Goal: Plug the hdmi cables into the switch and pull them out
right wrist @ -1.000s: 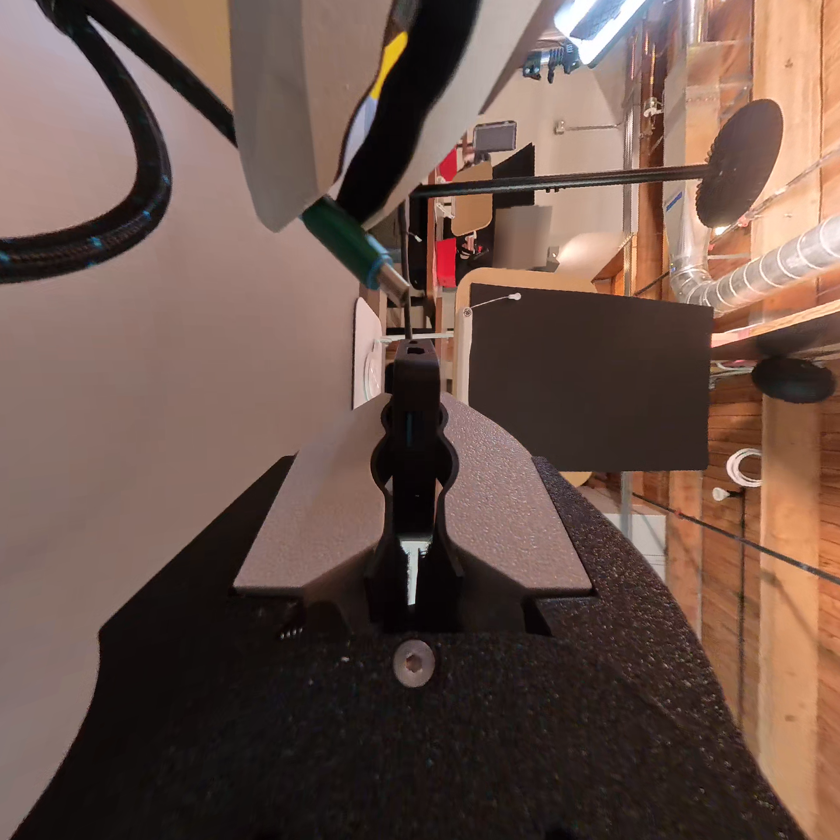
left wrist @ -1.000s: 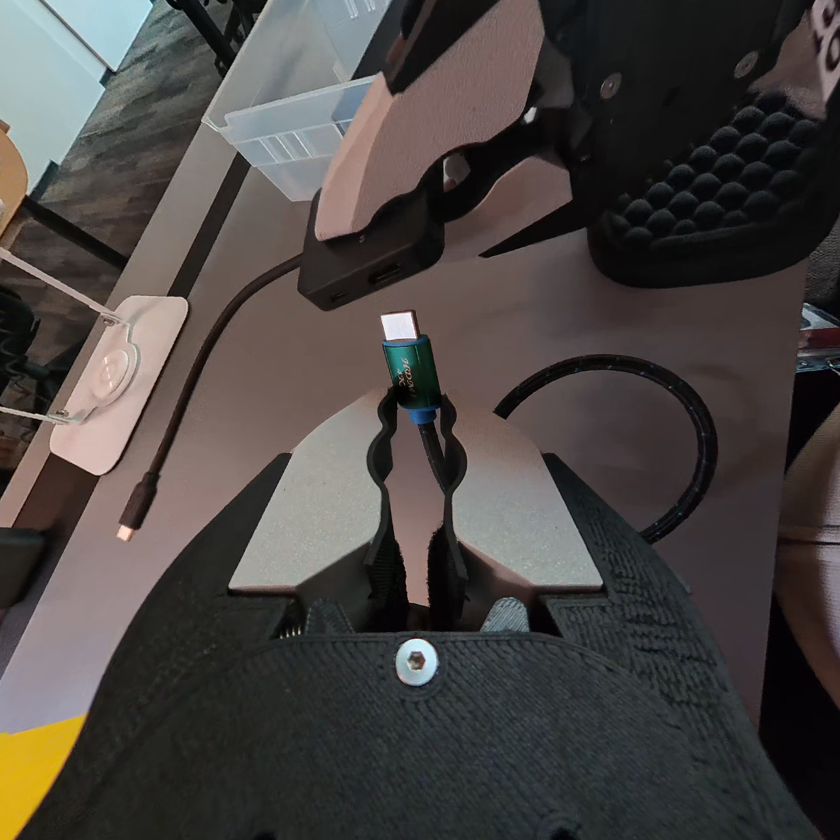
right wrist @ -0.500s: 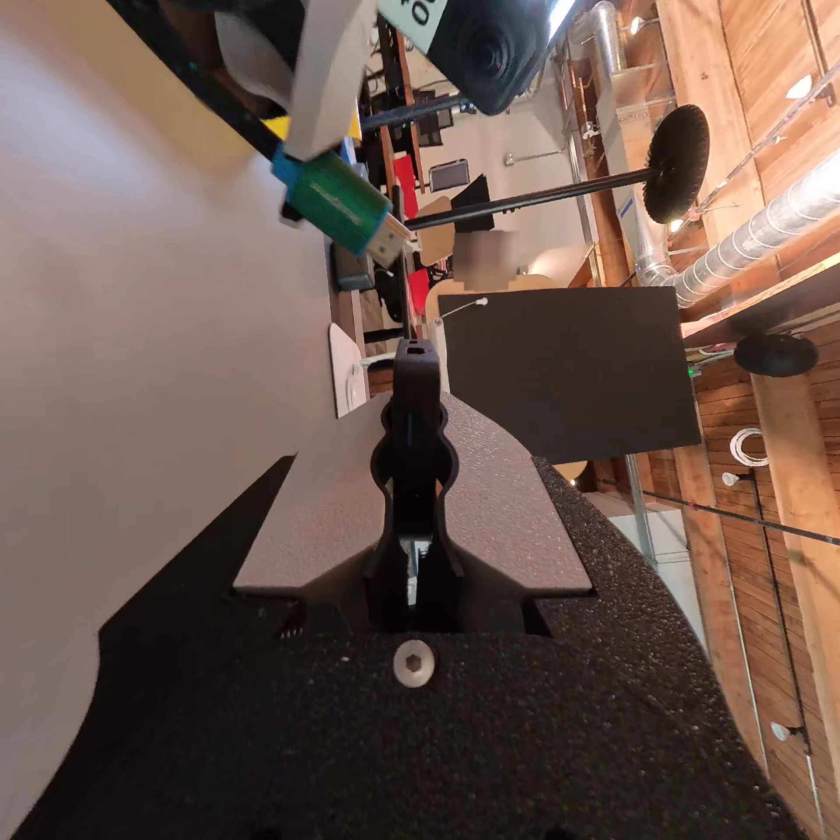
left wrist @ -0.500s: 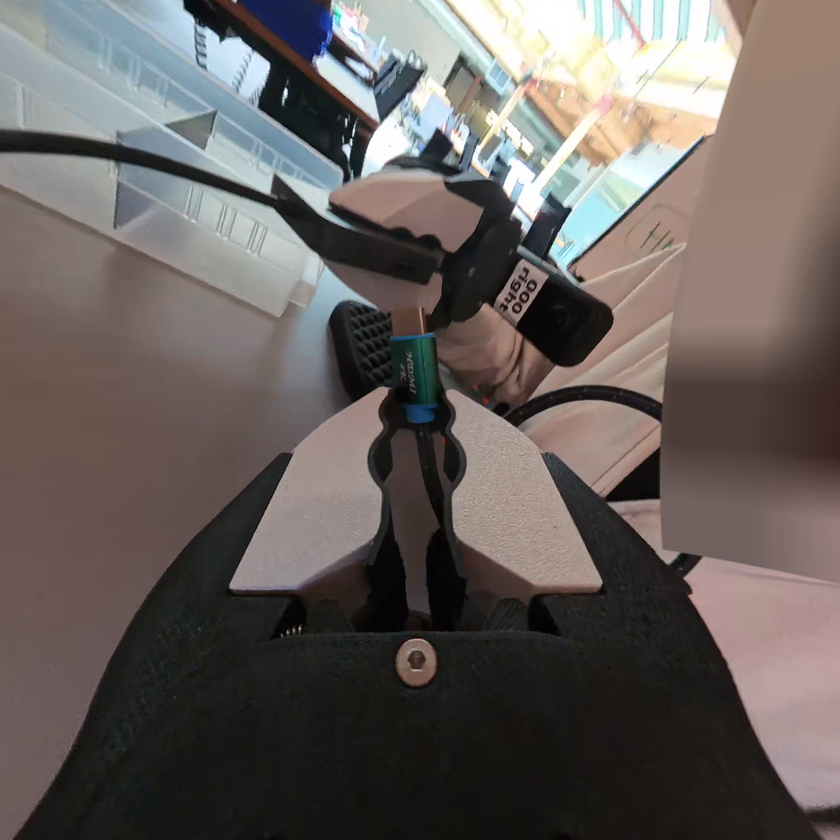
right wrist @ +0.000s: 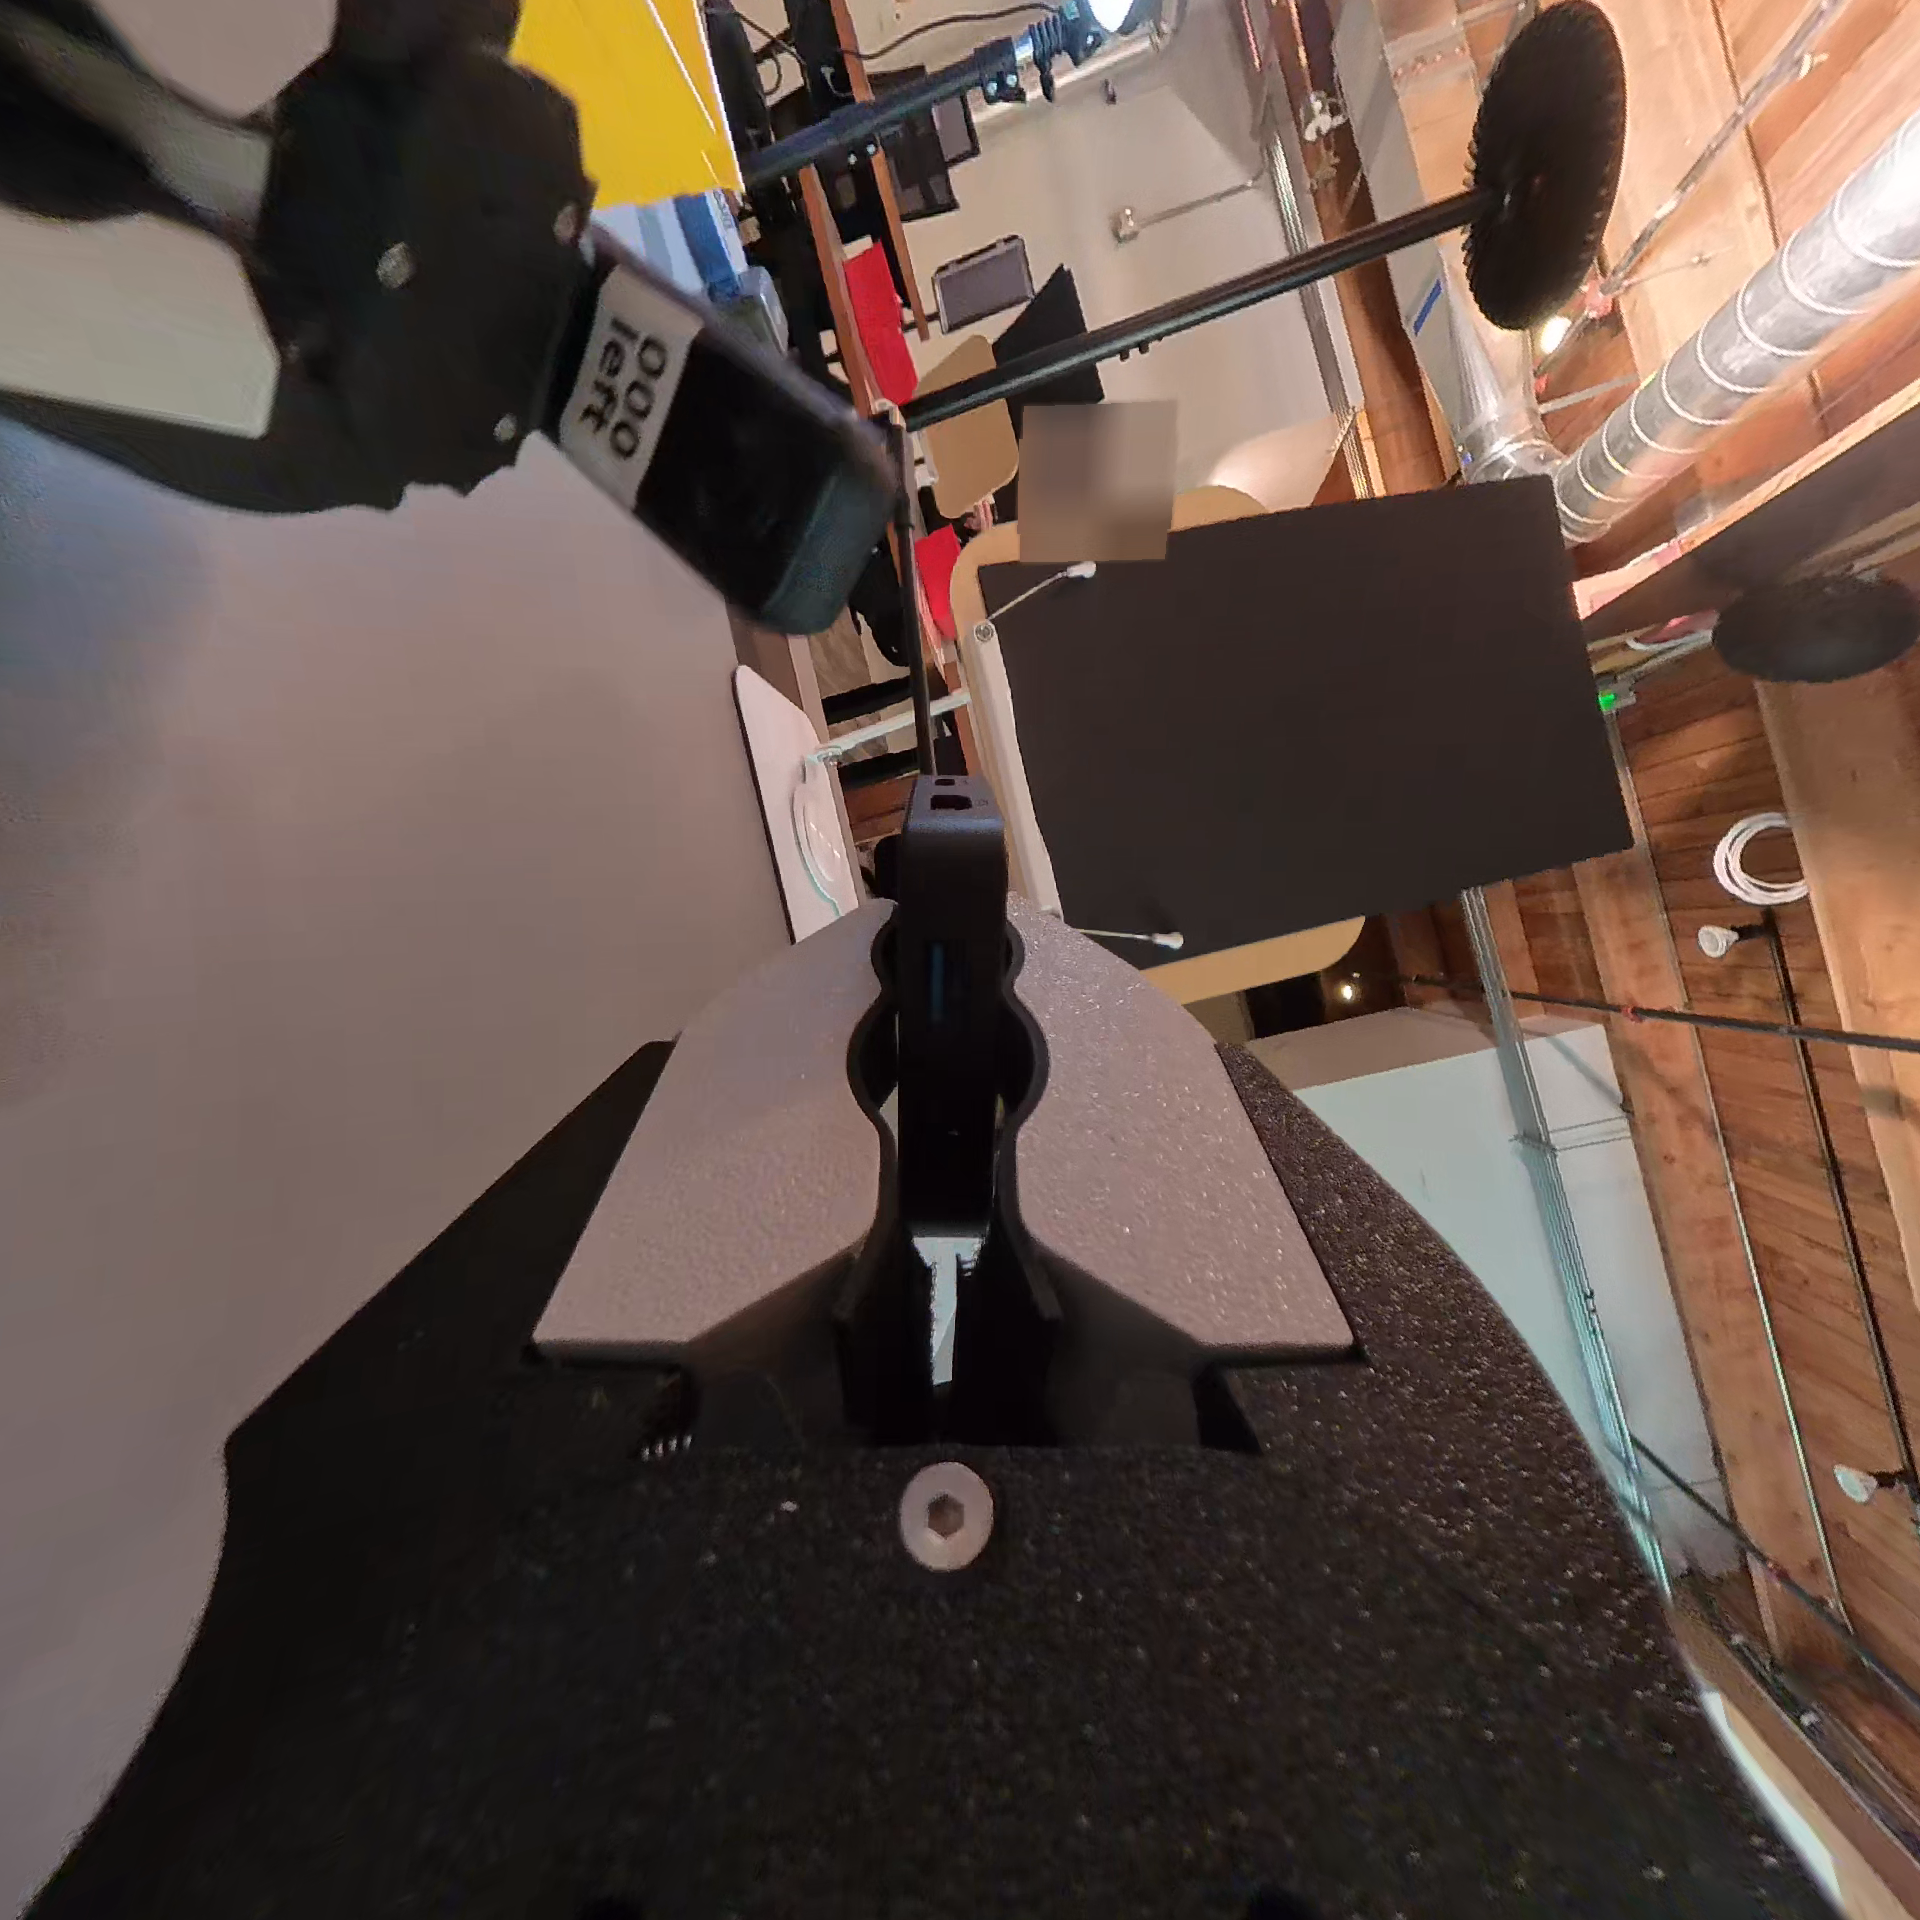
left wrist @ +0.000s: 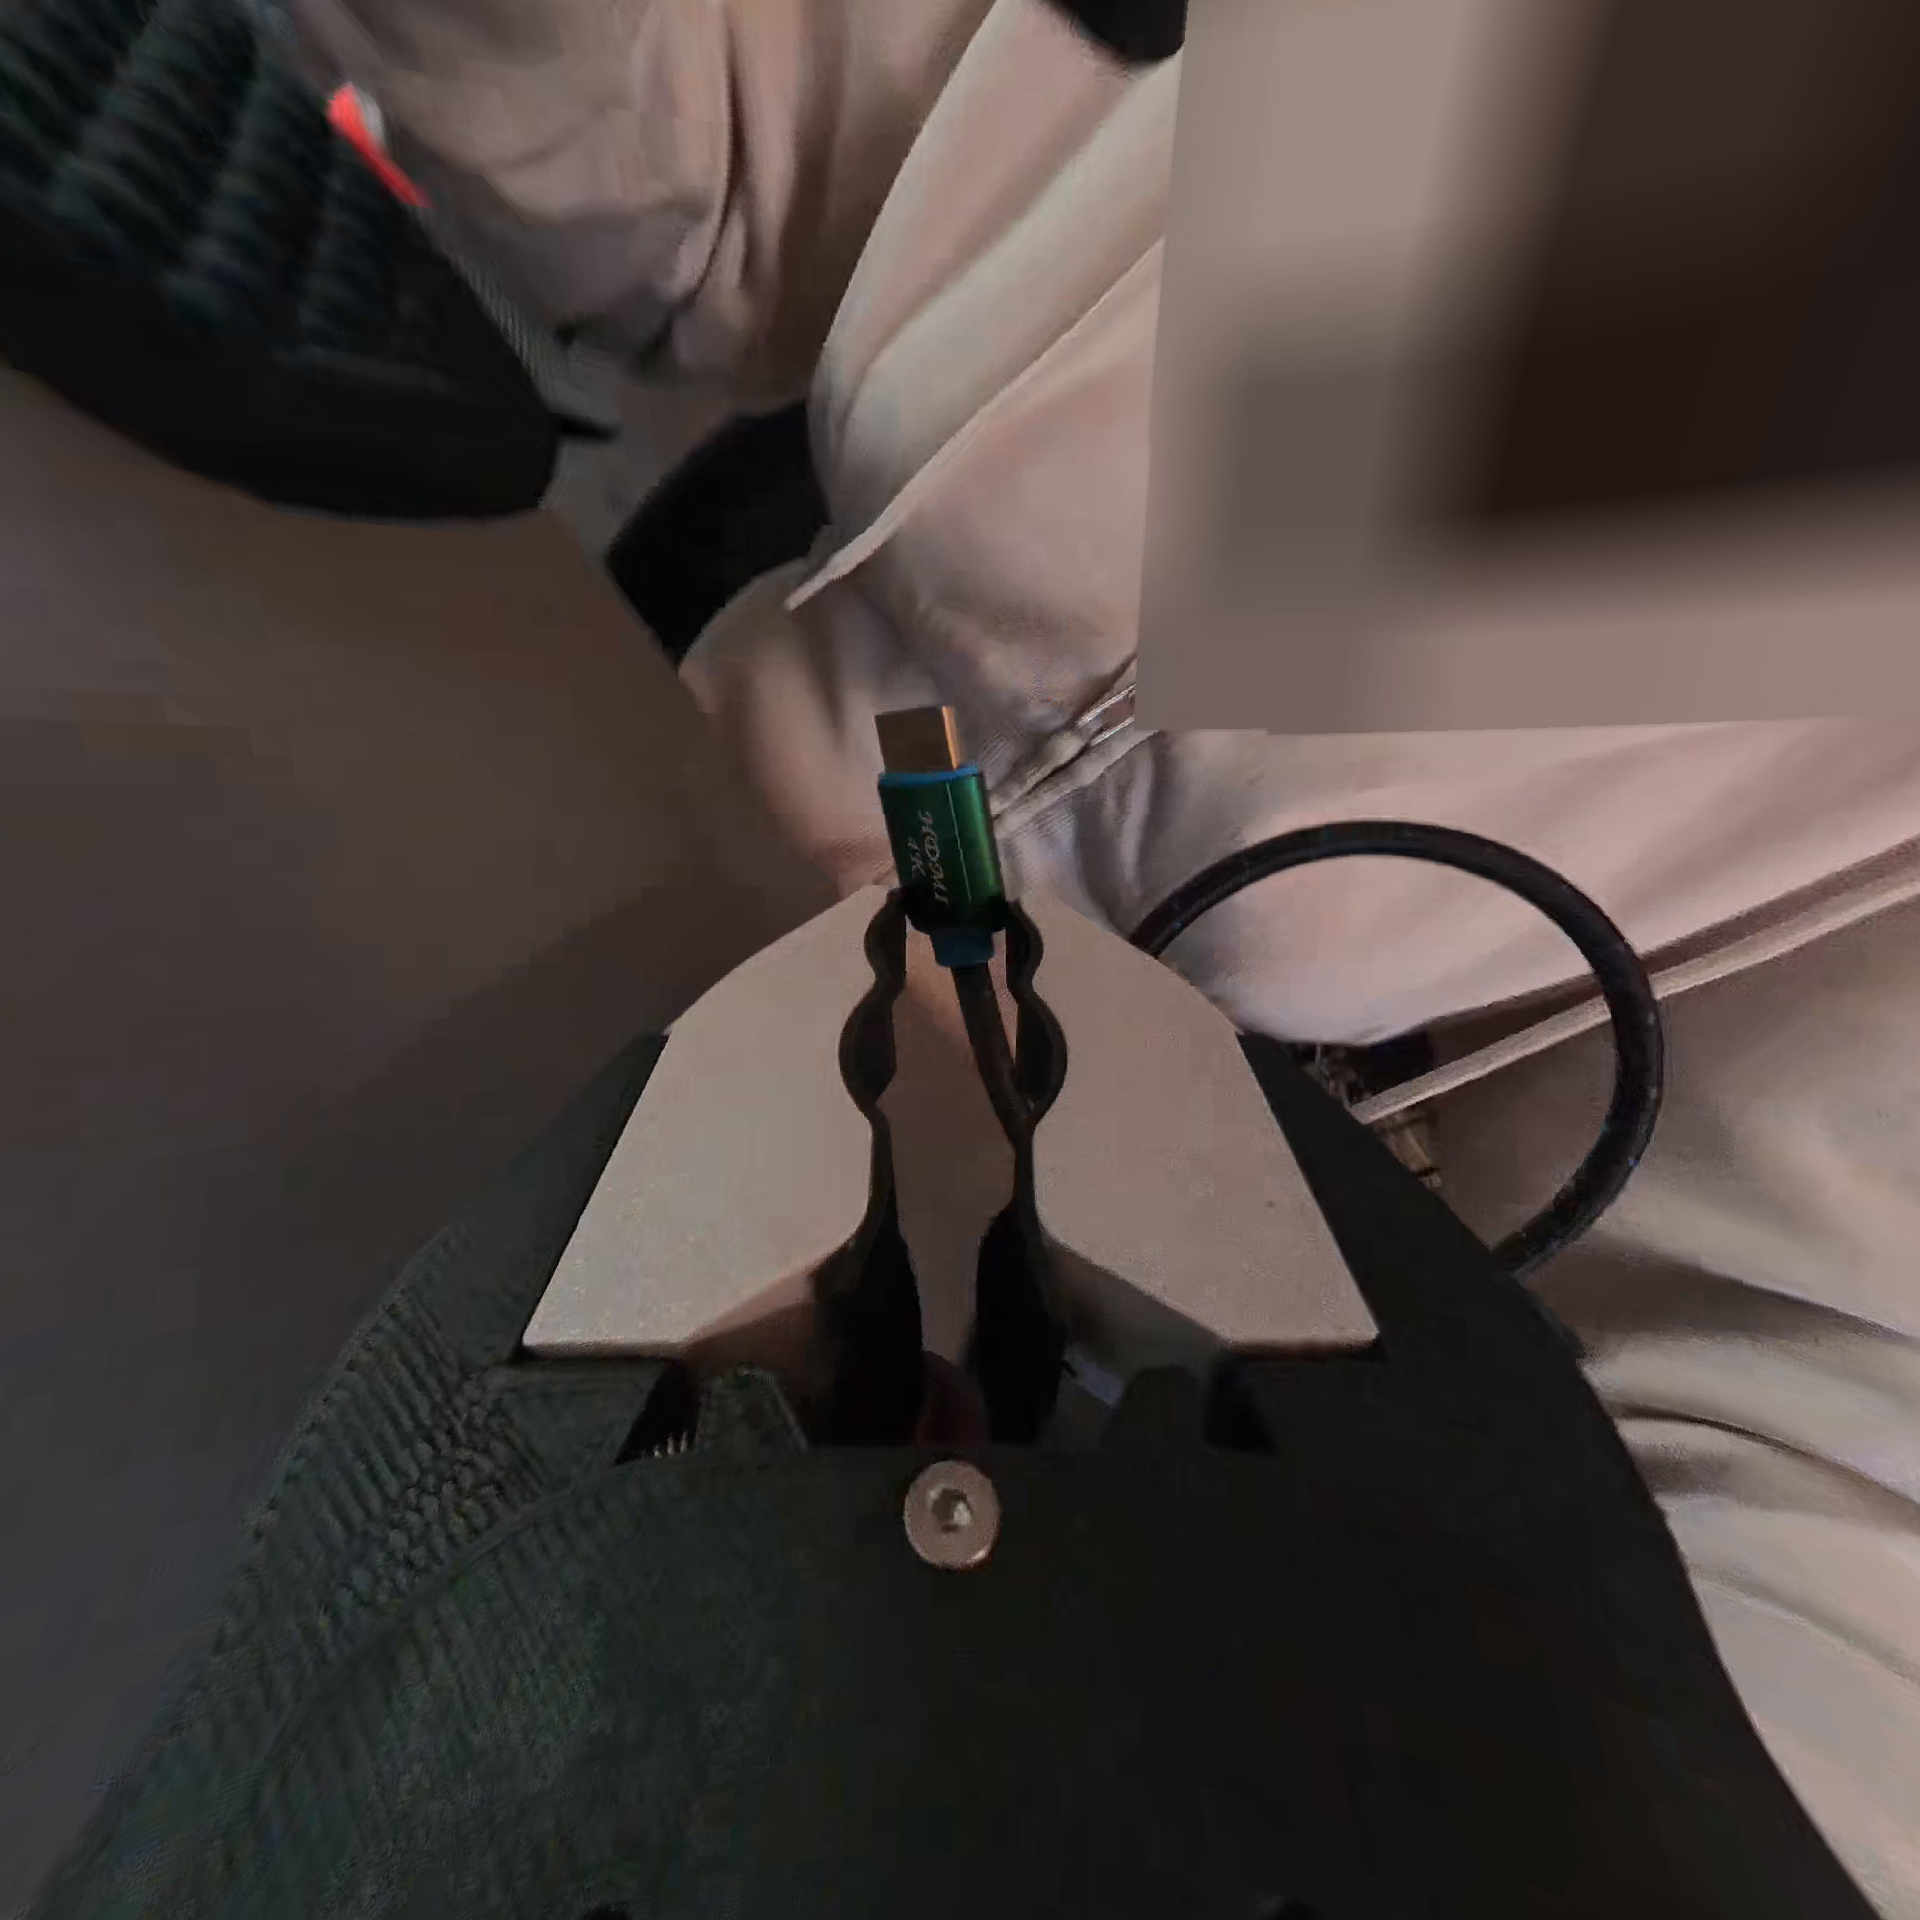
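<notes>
Clamping on the HDMI plug is being done by the left tongs, whose tips are being held together on the rear end of the green metal housing, where a blue collar meets the cable. The bare metal connector is being pointed away from the tongs, with nothing touching it. The black braided cable is being run back between the two fingers and is being looped out to the right in a wide arc. Behind the plug, a person's light-coloured garment is being shown, much of it blurred by motion.

In the right wrist view, the black switch is being held edge-on by the right tongs, whose fingers are being pressed against its two flat sides. Its far end, carrying small ports, is being projected beyond the fingertips. The grey worktop is being seen to the left of the switch, and a white pad is lying on it near the far edge. The left gripper body, with its mounted camera, is being seen at upper left, well apart from the switch.
</notes>
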